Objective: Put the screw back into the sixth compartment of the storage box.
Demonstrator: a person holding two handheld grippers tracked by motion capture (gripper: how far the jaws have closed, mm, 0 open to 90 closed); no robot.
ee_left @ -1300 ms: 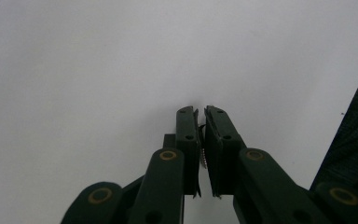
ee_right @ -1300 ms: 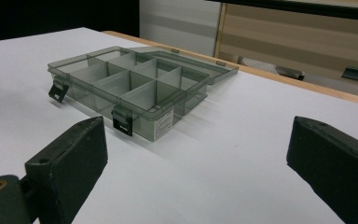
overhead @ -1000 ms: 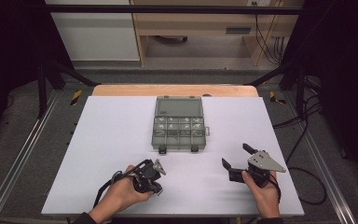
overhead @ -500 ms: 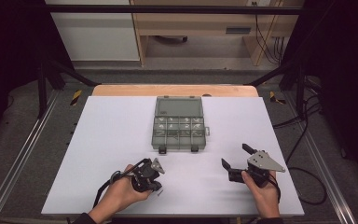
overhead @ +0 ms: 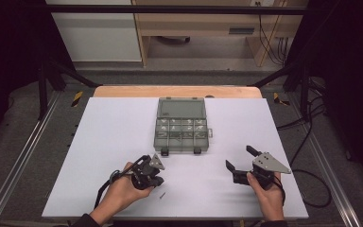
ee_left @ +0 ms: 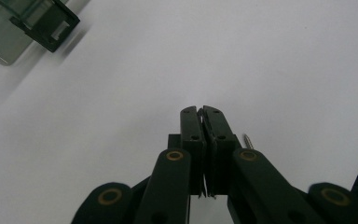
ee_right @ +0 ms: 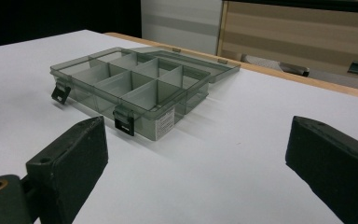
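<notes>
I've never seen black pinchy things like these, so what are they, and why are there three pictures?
They are hand-held grippers, like big tweezers, one in each of a person's hands. One picture looks down from above the table. The other two come from little cameras riding on each gripper. The left gripper has its jaws squeezed together; something thin seems pinched between them, though I cannot tell what. A small screw lies on the table beside it. The right gripper is wide open and holds nothing. In the middle sits a clear grey compartment box with its lid open.
</notes>
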